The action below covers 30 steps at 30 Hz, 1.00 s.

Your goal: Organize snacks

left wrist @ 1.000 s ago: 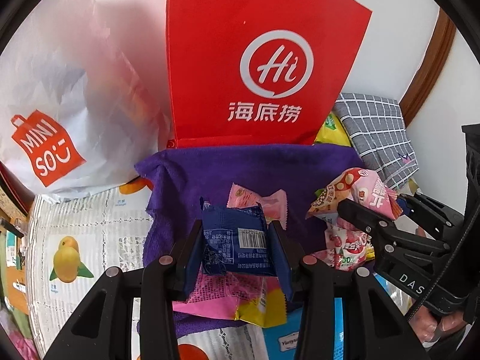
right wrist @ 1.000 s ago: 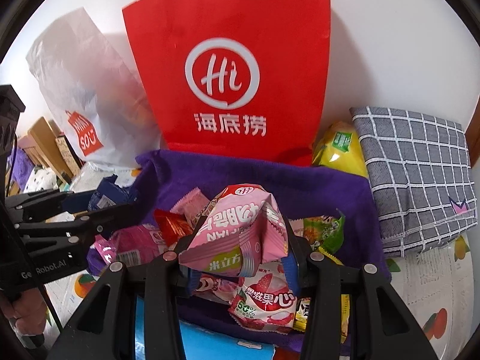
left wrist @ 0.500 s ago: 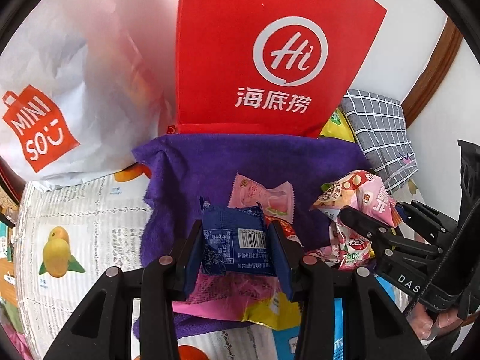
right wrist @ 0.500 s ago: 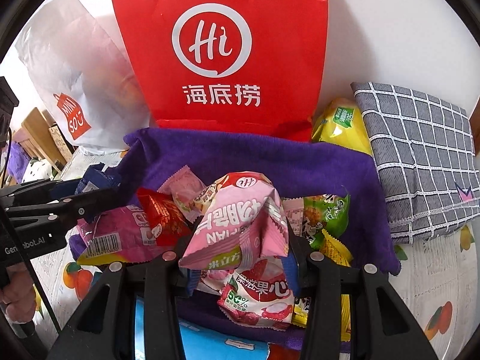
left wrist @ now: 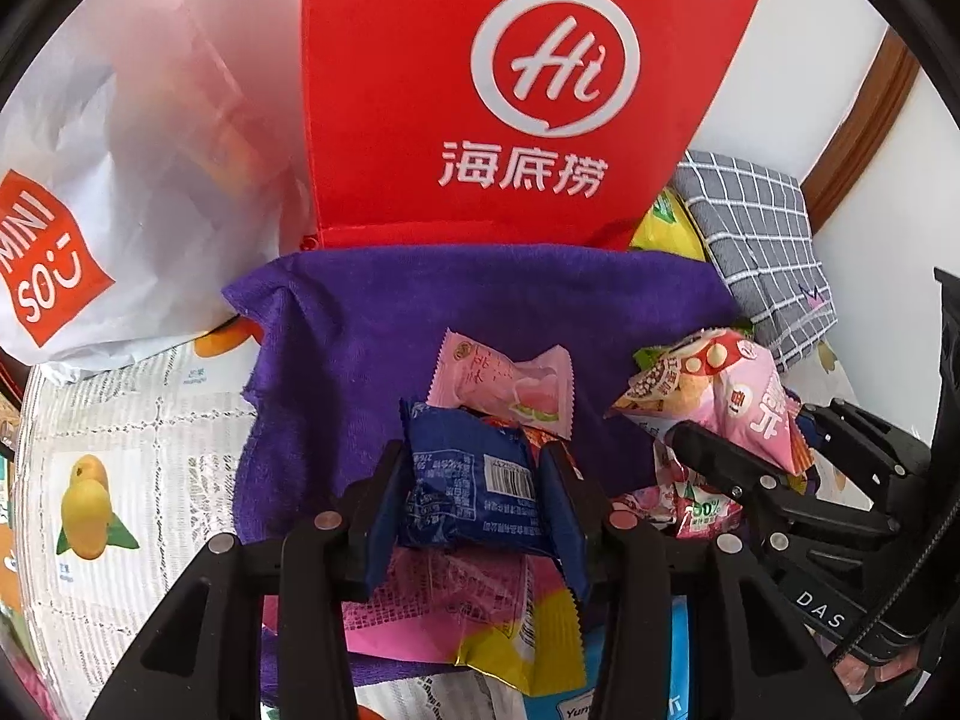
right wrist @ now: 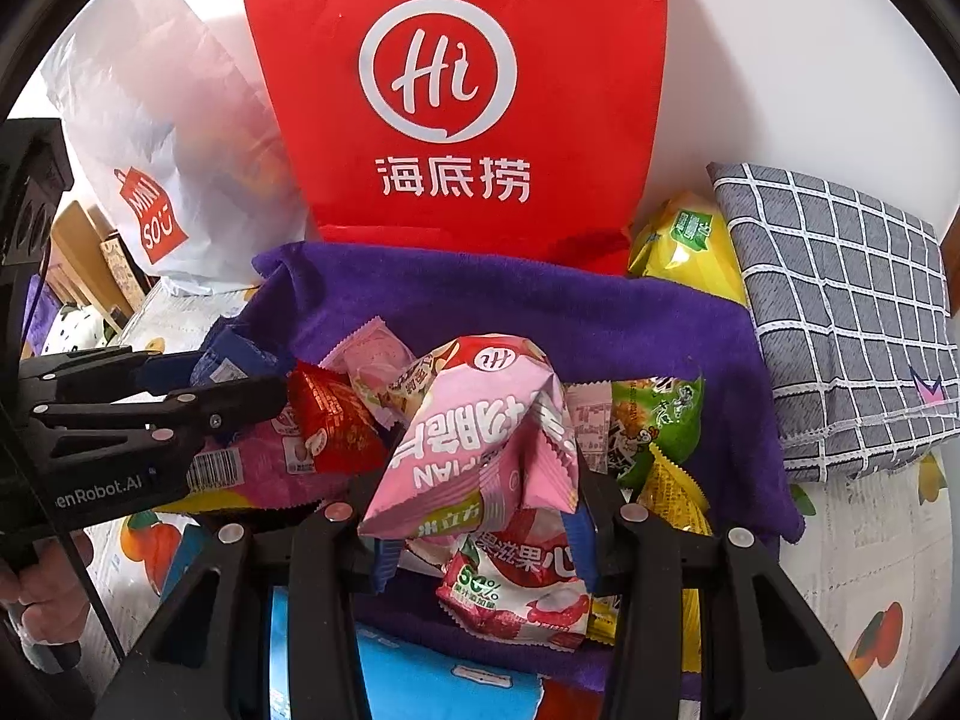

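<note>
The dark blue foil snack packet point(left wrist: 468, 483) is sitting squarely between the pads of the left tongs point(left wrist: 471, 480), which are gripping it narrowly above the purple fleece cloth point(left wrist: 480, 294). The crumpled pink snack bag point(right wrist: 480, 432) is sitting between the pads of the right tongs point(right wrist: 480, 480); these jaws are easing apart while the pads are pressing its sides. Loose wrapped snacks are lying on the cloth beneath, in front of the upright red paper bag point(right wrist: 456, 90).
</note>
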Available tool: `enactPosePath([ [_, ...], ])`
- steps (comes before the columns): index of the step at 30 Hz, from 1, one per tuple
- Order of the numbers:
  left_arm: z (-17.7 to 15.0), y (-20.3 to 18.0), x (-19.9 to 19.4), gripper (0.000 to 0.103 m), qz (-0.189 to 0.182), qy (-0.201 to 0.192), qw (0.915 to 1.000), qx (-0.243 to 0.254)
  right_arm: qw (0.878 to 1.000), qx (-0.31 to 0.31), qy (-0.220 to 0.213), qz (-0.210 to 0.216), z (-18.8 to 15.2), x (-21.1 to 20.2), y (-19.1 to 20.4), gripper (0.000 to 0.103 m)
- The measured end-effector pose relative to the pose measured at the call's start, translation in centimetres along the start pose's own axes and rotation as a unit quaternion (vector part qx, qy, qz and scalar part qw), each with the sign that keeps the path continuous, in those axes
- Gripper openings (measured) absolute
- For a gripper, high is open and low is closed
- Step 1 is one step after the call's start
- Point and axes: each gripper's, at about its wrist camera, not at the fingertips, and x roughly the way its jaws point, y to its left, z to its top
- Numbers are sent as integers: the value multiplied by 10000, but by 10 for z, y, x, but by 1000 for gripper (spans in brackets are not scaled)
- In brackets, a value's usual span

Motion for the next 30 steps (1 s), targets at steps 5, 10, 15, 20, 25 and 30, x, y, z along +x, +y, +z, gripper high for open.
enactPosePath([
  [5,0,-4,2,43,-16,2,10000,13,10000,-44,-20,-35,-2,-2,2,46],
  [10,0,-5,0,46,9,-8,10000,61,10000,25,8,-41,-3,-4,0,52],
  [15,1,-4,-4,58,-7,2,10000,20,9999,-12,-35,-114,-5,-9,2,66],
  [20,-1,-4,-15,70,8,-101,9999,2,9997,9,-222,-129,-7,-20,5,73],
  [25,-7,-9,-29,73,4,-174,9998,37,9994,106,-306,-142,-10,-35,7,73],
  [30,-15,-12,-50,81,80,-349,9994,37,9987,244,-401,-196,-15,-56,7,73],
])
